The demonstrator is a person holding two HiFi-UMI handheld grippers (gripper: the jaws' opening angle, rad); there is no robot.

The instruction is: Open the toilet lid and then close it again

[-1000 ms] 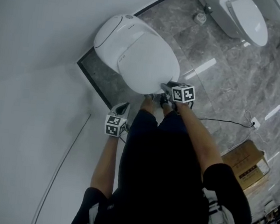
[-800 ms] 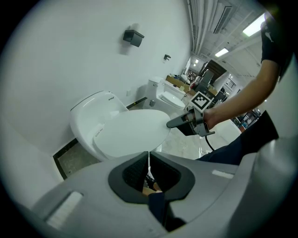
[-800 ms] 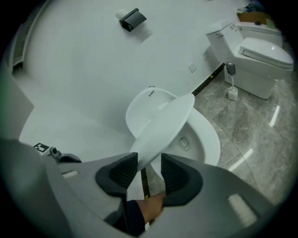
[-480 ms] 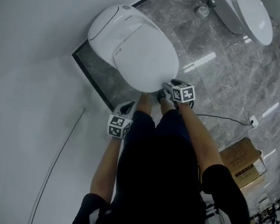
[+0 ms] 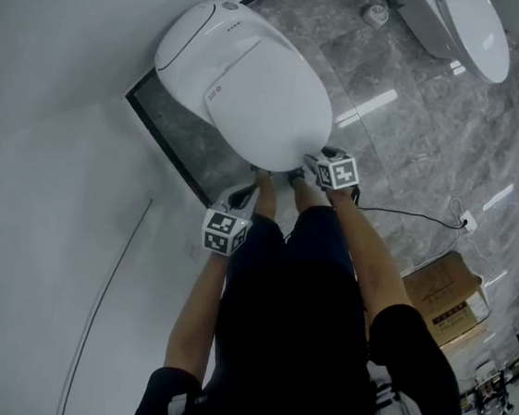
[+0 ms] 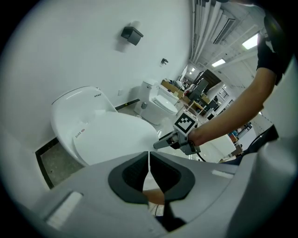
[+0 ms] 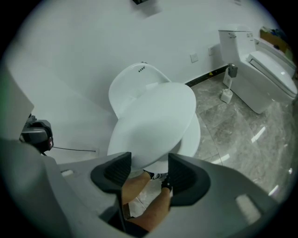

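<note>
A plain white wall (image 5: pixel 50 85) meets a grey marble-patterned tile floor (image 5: pixel 417 136), glossy with streaks of reflected light, along a dark baseboard (image 7: pixel 205 77). A second toilet (image 5: pixel 466 30) stands further along the wall. A cardboard box (image 5: pixel 446 290) sits on the floor near a thin black cable (image 5: pixel 408 215). A small dark box (image 6: pixel 131 34) hangs on the wall, and ceiling light strips (image 6: pixel 250 42) glow beyond.

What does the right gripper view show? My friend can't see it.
The right gripper, whose jaws have just been opening, stands open with the front edge of the closed white toilet lid between them, unpinched. A second toilet stands at right.
</note>
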